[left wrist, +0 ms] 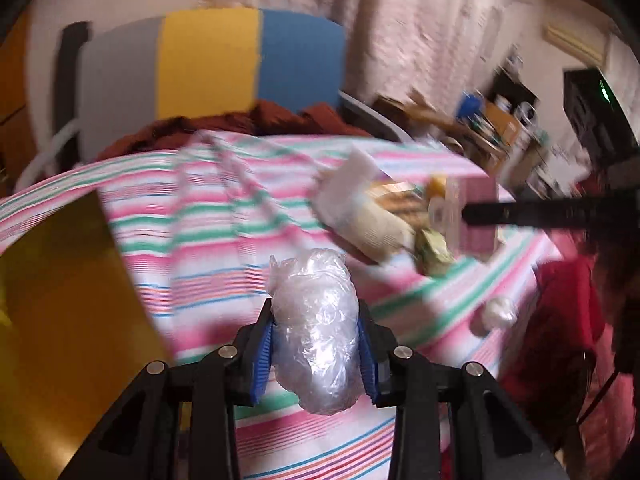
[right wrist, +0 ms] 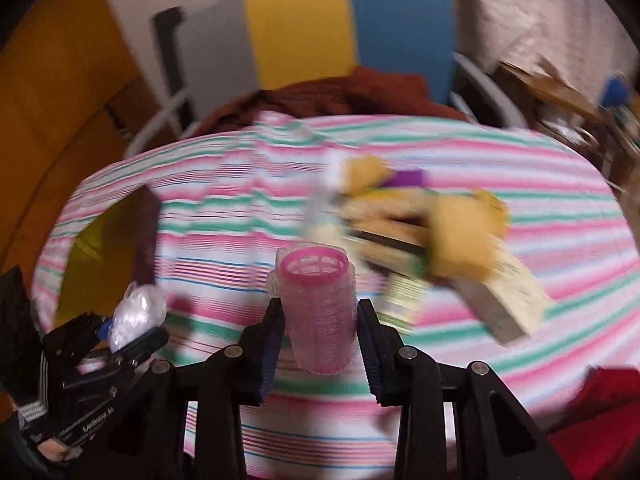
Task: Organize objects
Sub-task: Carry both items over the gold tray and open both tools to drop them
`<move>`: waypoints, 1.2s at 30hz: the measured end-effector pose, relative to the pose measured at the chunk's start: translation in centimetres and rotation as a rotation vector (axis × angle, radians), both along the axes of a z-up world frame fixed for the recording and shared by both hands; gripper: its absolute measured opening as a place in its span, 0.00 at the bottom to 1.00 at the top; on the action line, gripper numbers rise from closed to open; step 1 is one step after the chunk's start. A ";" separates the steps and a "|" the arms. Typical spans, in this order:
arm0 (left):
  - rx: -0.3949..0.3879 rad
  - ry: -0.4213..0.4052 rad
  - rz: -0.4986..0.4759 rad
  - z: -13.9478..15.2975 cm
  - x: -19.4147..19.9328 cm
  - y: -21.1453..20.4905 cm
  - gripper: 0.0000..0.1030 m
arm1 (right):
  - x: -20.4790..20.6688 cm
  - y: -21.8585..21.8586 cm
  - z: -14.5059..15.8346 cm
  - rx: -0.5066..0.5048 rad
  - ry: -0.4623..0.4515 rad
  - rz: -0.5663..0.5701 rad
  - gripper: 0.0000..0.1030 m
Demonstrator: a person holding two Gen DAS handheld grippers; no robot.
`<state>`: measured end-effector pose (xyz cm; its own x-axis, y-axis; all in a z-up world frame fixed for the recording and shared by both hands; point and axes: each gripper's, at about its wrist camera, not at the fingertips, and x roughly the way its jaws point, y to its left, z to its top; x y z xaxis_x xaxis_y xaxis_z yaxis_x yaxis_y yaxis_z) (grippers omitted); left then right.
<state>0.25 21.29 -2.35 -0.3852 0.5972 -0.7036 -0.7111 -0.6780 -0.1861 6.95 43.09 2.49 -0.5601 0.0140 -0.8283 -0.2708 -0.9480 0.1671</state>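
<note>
My left gripper (left wrist: 316,332) is shut on a crumpled clear plastic bag wad (left wrist: 316,328), held above the striped tablecloth (left wrist: 192,216). From the right wrist view that same left gripper (right wrist: 120,328) with its plastic wad (right wrist: 136,312) sits at lower left. My right gripper (right wrist: 320,320) is shut on a pink hair roller (right wrist: 318,308), held upright over the cloth. A blurred pile of objects (right wrist: 440,240), with yellow items, a purple piece and a cream box, lies on the table to the right. The right gripper's black arm (left wrist: 540,210) reaches in from the right in the left wrist view.
A yellow box (left wrist: 60,320) stands open at the table's left side, seen also as yellow box (right wrist: 108,256). A chair with grey, yellow and blue back (right wrist: 320,32) holds a dark red cloth (right wrist: 340,92) behind the table. Cluttered shelves (left wrist: 500,120) stand far right.
</note>
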 end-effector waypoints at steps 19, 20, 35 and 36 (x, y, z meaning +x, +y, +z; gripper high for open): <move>-0.114 0.014 0.665 -0.9 -5.5 -23.1 0.44 | -11.3 -23.6 -4.2 -0.242 -0.050 0.533 0.38; -0.118 0.006 0.688 -1.2 -5.5 -23.9 0.46 | -11.5 -24.5 -4.7 -0.260 -0.058 0.555 0.41; -0.069 0.045 0.784 1.2 -4.9 -25.5 0.52 | -9.8 -26.1 -4.9 -0.076 -0.022 0.520 0.79; -0.071 0.051 0.772 1.5 -4.8 -25.0 0.52 | -9.6 -26.0 -4.7 -0.058 -0.010 0.512 0.82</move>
<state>-4.52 -3.71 -0.85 -0.7063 0.1006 -0.7007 -0.0391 -0.9939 -0.1033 -2.64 17.14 -2.23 -0.4757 -0.3057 -0.8248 0.2237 -0.9489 0.2227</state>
